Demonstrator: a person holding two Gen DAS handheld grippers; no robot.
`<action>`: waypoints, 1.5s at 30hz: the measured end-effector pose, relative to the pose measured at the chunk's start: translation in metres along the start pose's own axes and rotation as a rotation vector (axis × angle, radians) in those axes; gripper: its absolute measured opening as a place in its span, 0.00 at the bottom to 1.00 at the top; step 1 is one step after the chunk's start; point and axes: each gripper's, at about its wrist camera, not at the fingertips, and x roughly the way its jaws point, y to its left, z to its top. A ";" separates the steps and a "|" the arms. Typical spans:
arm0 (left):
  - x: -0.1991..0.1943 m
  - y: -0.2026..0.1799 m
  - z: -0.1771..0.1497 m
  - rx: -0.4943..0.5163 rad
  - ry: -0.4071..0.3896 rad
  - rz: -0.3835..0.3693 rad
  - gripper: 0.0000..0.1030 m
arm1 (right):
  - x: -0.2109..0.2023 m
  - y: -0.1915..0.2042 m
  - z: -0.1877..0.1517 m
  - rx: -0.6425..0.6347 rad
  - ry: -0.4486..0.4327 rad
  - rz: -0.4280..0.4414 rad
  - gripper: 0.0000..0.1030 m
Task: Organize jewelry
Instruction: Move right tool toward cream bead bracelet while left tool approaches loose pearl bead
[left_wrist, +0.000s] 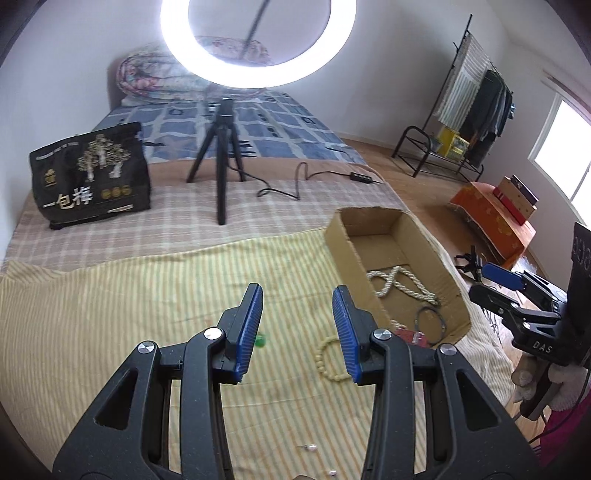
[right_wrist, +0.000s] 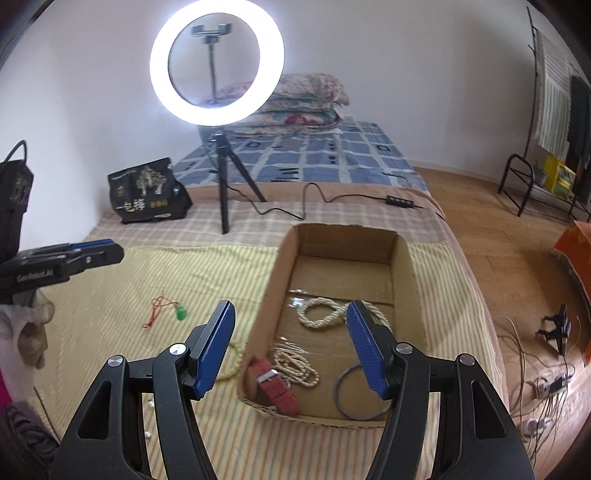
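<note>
Jewelry box (right_wrist: 402, 266) holds pearls (right_wrist: 317, 314), a ring (right_wrist: 341, 391); your left tongs (left_wrist: 297, 299) and right tongs (right_wrist: 291, 314) gape empty, bed (left_wrist: 129, 295) wide beside.

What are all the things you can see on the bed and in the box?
cardboard box: 1, brown, on striped cloth
pearl necklace: 1, cream, in box
bead strand: 1, cream, in box
watch strap: 1, red, box corner
ring bangle: 1, dark, in box
bead bracelet: 1, cream, on cloth beside box
green pendant: 1, red cord, on cloth
ring light: 1, white, on tripod
black bag: 1, on bed
left hand-held gripper: 1, open
right hand-held gripper: 1, open
</note>
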 end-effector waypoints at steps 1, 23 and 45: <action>-0.001 0.007 -0.001 -0.006 0.000 0.009 0.38 | 0.001 0.005 0.000 -0.015 -0.003 0.008 0.60; -0.011 0.015 -0.075 0.126 0.162 -0.083 0.36 | 0.052 0.067 -0.013 -0.042 0.234 0.238 0.60; 0.041 -0.034 -0.140 0.347 0.362 -0.117 0.31 | 0.131 0.088 -0.038 -0.016 0.477 0.206 0.30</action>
